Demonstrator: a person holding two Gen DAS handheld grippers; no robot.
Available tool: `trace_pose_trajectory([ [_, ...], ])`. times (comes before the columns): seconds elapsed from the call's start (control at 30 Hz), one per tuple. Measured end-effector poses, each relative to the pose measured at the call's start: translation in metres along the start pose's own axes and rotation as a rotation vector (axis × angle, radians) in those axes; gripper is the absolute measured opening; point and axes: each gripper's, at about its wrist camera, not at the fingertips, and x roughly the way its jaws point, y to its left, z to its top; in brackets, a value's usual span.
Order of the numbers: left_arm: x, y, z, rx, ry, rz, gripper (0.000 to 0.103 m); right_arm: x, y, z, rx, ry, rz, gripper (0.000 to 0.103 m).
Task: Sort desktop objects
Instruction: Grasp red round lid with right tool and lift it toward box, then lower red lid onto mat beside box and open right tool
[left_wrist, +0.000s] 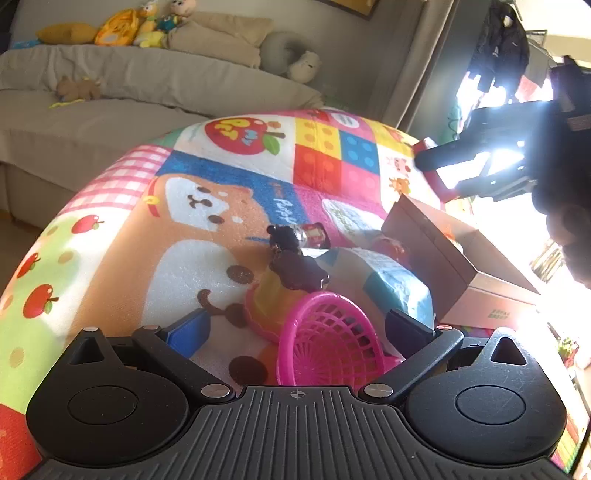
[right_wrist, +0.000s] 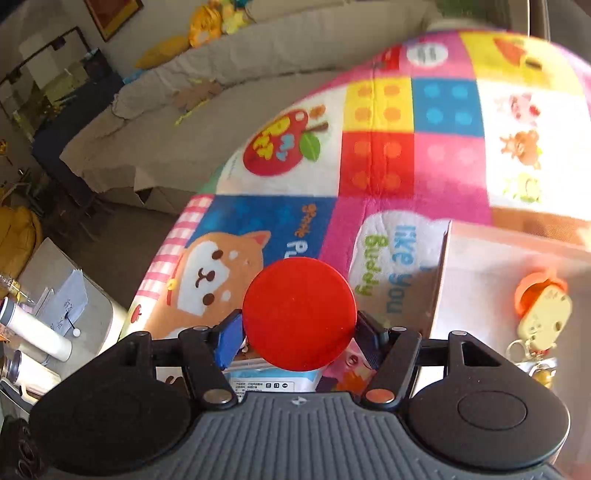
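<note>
Table (left_wrist: 110, 206) draped in a bright patchwork cloth, soft and a bit rumpled, so small things may sit unevenly on it. Cardboard box (left_wrist: 436, 251) at the table's right side, open top, stiff walls, light by the look of it; in the right wrist view a cream keychain charm (right_wrist: 541, 317) with an orange piece behind it already lies inside the box (right_wrist: 480, 266). Blue-and-white soft pack (left_wrist: 388, 280) just beside the box, probably squashy, best pinched at an edge. Pink plastic basket (left_wrist: 328, 339) tipped on its side between the spread fingers of the left hand-held gripper (left_wrist: 299, 328), which stands wide open and grips nothing; basket is a light, rigid lattice, likely springy, so take it by the rim rather than the thin ribs. Yellow and orange toy piece (left_wrist: 266, 299) touching the basket's far side. Dark brown charm (left_wrist: 299, 273) resting on top of that, with a small dark figure and a clear-capped item just beyond; chain may snag. Right hand-held gripper (right_wrist: 299, 328) is closed on a red round object (right_wrist: 299, 314), pads against its two sides, raised above the table near the box; smooth, hard, probably slippery plastic, light, so grip needs to stay centred across the widest part.
</note>
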Motion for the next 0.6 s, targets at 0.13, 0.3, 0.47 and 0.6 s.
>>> trace_pose_trajectory([
  [0.13,0.001,-0.005,0.001,0.04,0.018,-0.003,0.103,-0.046,-0.014,-0.042,-0.021,-0.041,0.003,0.065],
  [0.3,-0.012,-0.021,0.003,0.119,-0.02,0.026,0.103,-0.061,-0.037,-0.125,-0.023,0.062,-0.081,0.065],
  [0.47,-0.021,-0.053,0.012,0.228,-0.034,0.053,0.103,-0.068,-0.069,-0.174,0.115,0.08,-0.089,0.065],
  [0.6,-0.024,-0.082,0.004,0.411,0.002,0.067,0.103,-0.1,-0.089,-0.166,0.179,-0.135,-0.184,0.077],
])
